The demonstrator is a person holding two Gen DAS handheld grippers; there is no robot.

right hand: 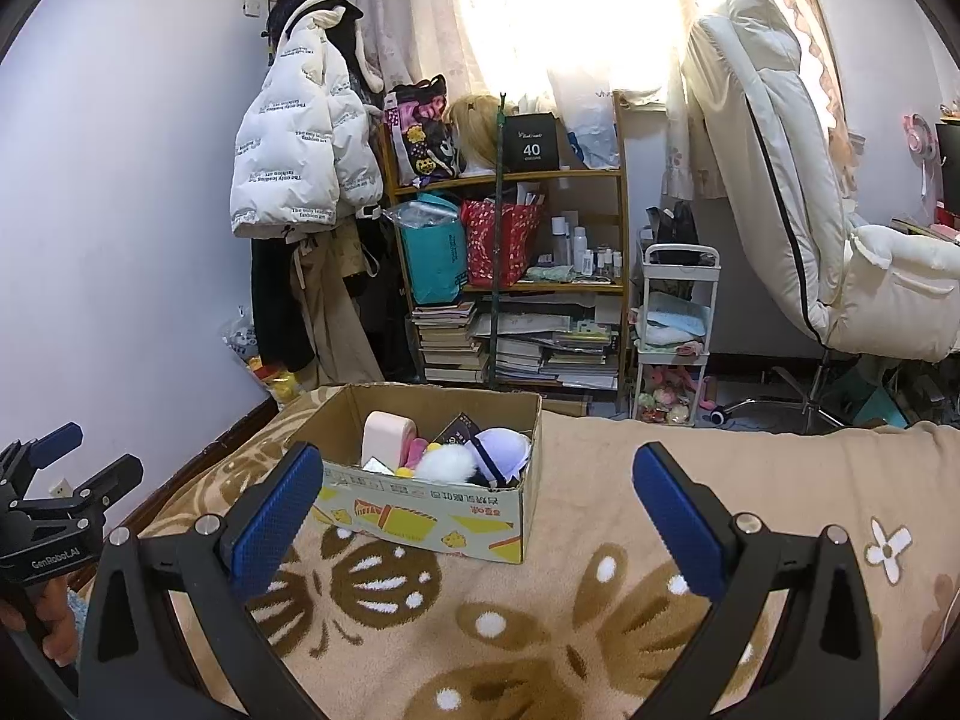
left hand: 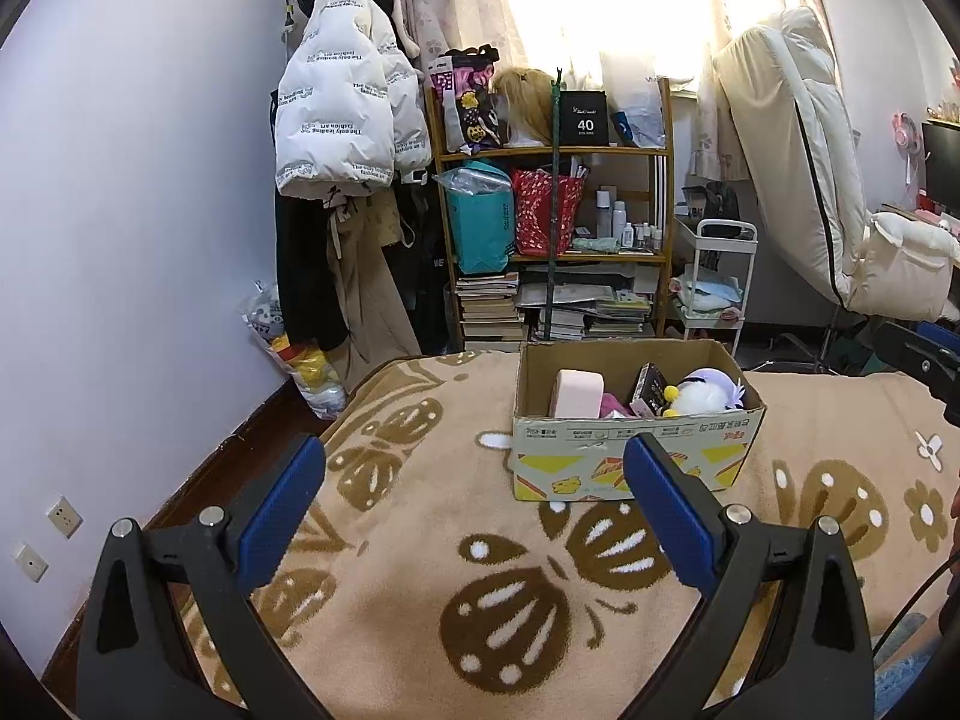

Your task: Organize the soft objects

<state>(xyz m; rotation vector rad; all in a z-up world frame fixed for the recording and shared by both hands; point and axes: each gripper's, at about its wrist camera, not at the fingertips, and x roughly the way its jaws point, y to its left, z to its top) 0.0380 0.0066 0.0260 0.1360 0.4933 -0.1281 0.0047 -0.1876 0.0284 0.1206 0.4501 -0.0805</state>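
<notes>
A cardboard box (left hand: 636,450) stands on the tan patterned blanket (left hand: 420,570). In it lie a pink sponge block (left hand: 579,391), a white and lilac plush toy (left hand: 708,393) and a dark small packet (left hand: 648,387). My left gripper (left hand: 474,480) is open and empty, hovering above the blanket just short of the box. In the right wrist view the box (right hand: 432,516) holds the same pink block (right hand: 387,435) and plush toy (right hand: 480,456). My right gripper (right hand: 474,486) is open and empty, near the box's right front corner. The left gripper (right hand: 84,456) shows at the left edge, open.
A wooden shelf (left hand: 552,210) with bags, bottles and stacked books stands beyond the bed. A white jacket (left hand: 342,102) hangs at the left. A white trolley (right hand: 675,330) and a cream reclining chair (right hand: 810,192) stand at the right. A plastic bag (left hand: 294,354) lies by the wall.
</notes>
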